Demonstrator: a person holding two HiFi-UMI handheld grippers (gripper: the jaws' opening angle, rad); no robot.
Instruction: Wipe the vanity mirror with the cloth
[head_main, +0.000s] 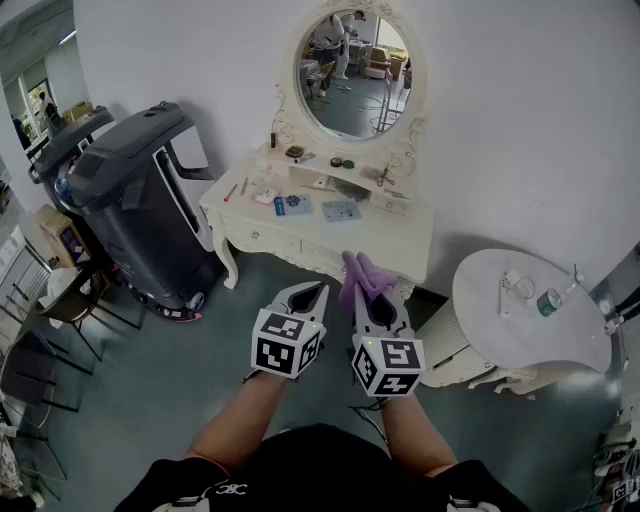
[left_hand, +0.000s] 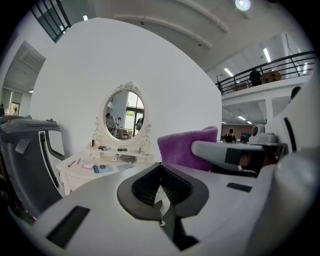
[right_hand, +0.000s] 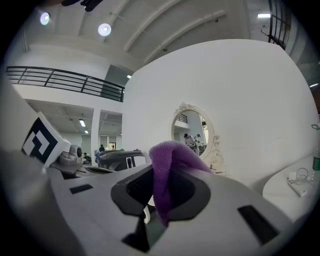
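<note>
Two grippers hang side by side well short of the vanity mirror (head_main: 352, 75), both pointing toward it. The left gripper (head_main: 308, 292) has its jaws pressed together on nothing. The right gripper (head_main: 376, 296) has its jaws clamped on the purple cloth (head_main: 360, 274), which sticks out past the tips as a folded tuft on the side facing the mirror.

In the right gripper view, the cloth (right_hand: 167, 165) rises between the black pads, and the mirror (right_hand: 191, 131) shows just past it, slightly to the right. The right gripper is therefore the one lined up with the glass. The left gripper view shows the same cloth (left_hand: 182, 150) off to its right and the mirror (left_hand: 125, 116) ahead to its left.

Below the mirror, between it and the grippers, stands the white table (head_main: 392, 230). Small items (head_main: 340, 210) are scattered over its top, and more sit on the narrow shelf directly under the mirror. The mirror is an oval with its long axis upright, set in a carved white frame against the wall.

Reaching the glass seems to mean carrying the cloth forward and up over the table's front edge, clear of those items. Left of the mirror a large grey machine (head_main: 140, 200) crowds the table's end. To the mirror's right and nearer the person sits a round white stand (head_main: 530, 310). That leaves an open lane of floor straight ahead of the mirror.
</note>
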